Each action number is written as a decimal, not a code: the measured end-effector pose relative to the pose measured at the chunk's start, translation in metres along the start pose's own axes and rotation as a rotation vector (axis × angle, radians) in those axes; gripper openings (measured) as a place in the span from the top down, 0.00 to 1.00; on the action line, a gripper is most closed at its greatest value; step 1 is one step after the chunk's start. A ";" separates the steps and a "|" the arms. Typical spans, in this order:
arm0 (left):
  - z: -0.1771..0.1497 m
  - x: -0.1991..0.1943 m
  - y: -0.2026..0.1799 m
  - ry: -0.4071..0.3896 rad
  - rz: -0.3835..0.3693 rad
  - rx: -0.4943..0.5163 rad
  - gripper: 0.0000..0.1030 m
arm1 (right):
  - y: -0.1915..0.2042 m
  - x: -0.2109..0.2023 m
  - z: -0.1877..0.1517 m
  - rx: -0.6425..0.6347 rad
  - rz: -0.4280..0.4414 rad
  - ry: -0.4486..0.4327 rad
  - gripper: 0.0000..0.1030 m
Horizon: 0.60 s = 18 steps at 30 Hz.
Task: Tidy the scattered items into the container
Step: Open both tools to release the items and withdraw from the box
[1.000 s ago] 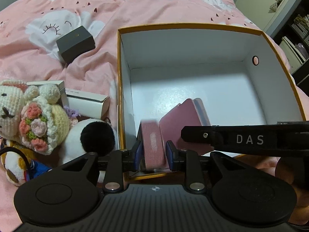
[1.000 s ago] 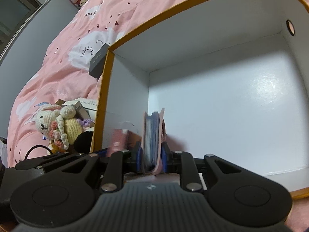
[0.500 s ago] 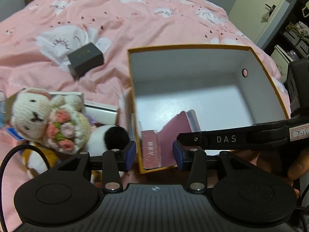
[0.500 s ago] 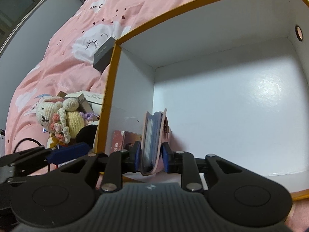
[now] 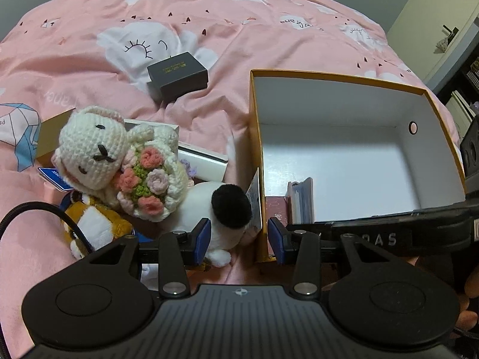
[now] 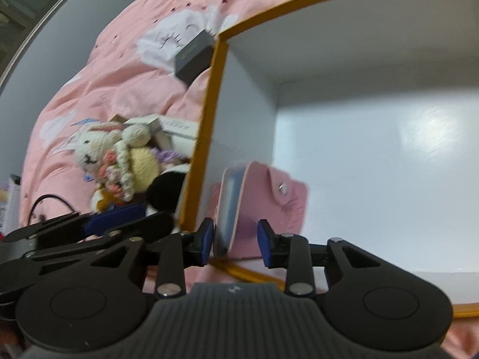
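Note:
An open box with orange rim and white inside lies on the pink bed; it also shows in the right wrist view. In its near left corner stand a pink card holder and a dark pink booklet. My left gripper is open and empty, over the box's near left wall and a black-and-white plush. My right gripper is open, its jaws apart on either side of the card holder's near edge.
Left of the box lie a crochet bunny with flowers, an orange plush, white boxes and a blue card. A black box sits farther back. A black cable runs at the left.
My left gripper let go of the dark pink booklet in the box, opened and drew back left. My right gripper opened and released the card holder, which now stands free.

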State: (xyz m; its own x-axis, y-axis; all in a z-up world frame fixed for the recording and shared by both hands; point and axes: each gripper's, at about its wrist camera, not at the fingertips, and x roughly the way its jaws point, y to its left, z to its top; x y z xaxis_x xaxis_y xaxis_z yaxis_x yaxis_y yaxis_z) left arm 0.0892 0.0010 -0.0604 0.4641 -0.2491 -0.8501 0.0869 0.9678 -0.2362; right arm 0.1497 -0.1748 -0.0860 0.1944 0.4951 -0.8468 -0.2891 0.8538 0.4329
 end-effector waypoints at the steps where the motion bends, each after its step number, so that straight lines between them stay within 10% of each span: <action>1: -0.001 0.000 0.000 -0.001 0.002 -0.001 0.53 | 0.002 0.000 0.000 -0.008 -0.005 0.000 0.64; 18: -0.005 -0.004 -0.004 -0.035 0.034 0.007 0.53 | 0.011 -0.018 -0.001 -0.090 -0.055 -0.066 0.60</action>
State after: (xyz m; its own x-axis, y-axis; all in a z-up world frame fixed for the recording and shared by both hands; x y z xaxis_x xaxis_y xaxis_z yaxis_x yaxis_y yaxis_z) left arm 0.0824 -0.0021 -0.0584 0.4972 -0.2151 -0.8406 0.0765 0.9759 -0.2044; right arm 0.1423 -0.1746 -0.0658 0.2731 0.4600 -0.8449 -0.3587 0.8636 0.3542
